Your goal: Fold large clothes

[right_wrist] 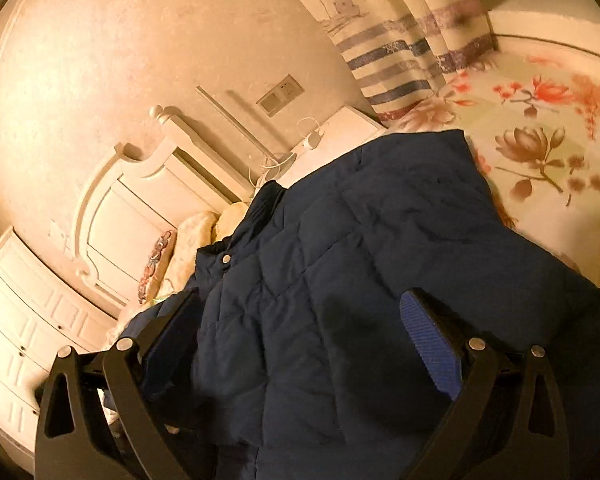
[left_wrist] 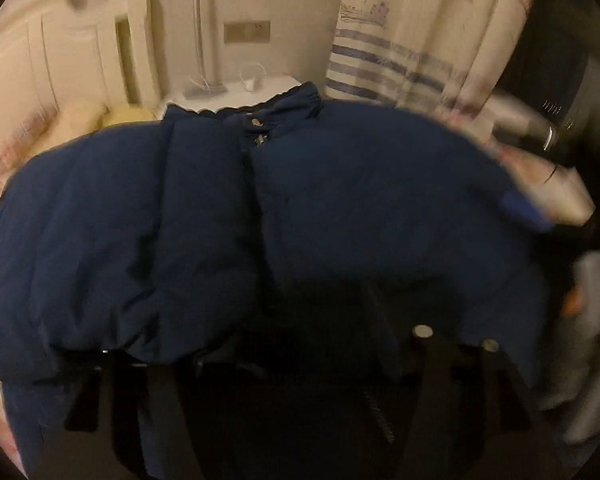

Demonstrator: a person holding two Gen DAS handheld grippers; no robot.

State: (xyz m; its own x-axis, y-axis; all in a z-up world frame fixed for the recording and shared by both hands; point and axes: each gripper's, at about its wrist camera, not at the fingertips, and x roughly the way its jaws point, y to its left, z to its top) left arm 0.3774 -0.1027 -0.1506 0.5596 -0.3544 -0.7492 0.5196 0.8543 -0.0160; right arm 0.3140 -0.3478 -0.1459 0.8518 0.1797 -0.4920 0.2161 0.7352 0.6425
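Note:
A navy quilted puffer jacket (left_wrist: pixel 260 208) lies spread on the bed, with its collar (left_wrist: pixel 296 100) and snaps toward the nightstand. My left gripper (left_wrist: pixel 260 368) sits low over the hem. Its dark fingers stand apart, but the tips are lost in shadow and under a bulge of fabric. In the right wrist view the same jacket (right_wrist: pixel 360 260) runs beneath my right gripper (right_wrist: pixel 300 320). That gripper is open, its blue pads (right_wrist: pixel 428 344) are bare, and one finger stands on each side of the jacket's body.
The bed has a floral sheet (right_wrist: pixel 540 148), pillows (right_wrist: pixel 196 236) and a white headboard (right_wrist: pixel 132 216). A white nightstand (right_wrist: pixel 340 132) with cables stands by a striped curtain (right_wrist: pixel 400 52). Blurred pale shapes with a blue patch (left_wrist: pixel 556 188) sit at the jacket's right edge.

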